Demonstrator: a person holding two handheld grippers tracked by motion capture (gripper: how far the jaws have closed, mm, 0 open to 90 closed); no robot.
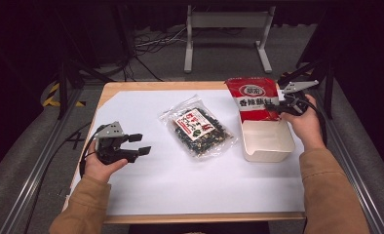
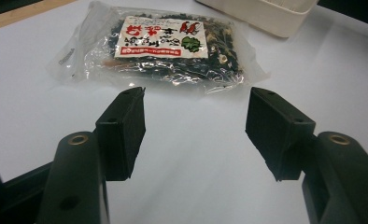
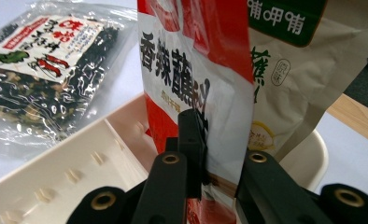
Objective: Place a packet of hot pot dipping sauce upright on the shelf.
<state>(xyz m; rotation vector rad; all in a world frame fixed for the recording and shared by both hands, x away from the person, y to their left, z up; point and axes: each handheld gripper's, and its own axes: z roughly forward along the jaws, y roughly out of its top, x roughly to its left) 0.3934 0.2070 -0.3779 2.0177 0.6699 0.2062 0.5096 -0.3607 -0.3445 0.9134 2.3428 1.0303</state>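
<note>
Right tongs (image 3: pixel 219 154) pinch red pouch (image 3: pixel 191 70), revealing its beige back

In the right gripper view, the red pouch (image 3: pixel 191 70) runs off the frame at twelve o'clock, and the jaws cover its lower edge. The clear bag of dark snacks (image 3: pixel 42 79) is cut off at nine o'clock. In the left gripper view the cream tray (image 2: pixel 266 14) is clipped at twelve o'clock, and the small print on the bag's label (image 2: pixel 159 37) is too blurred to read.
</note>
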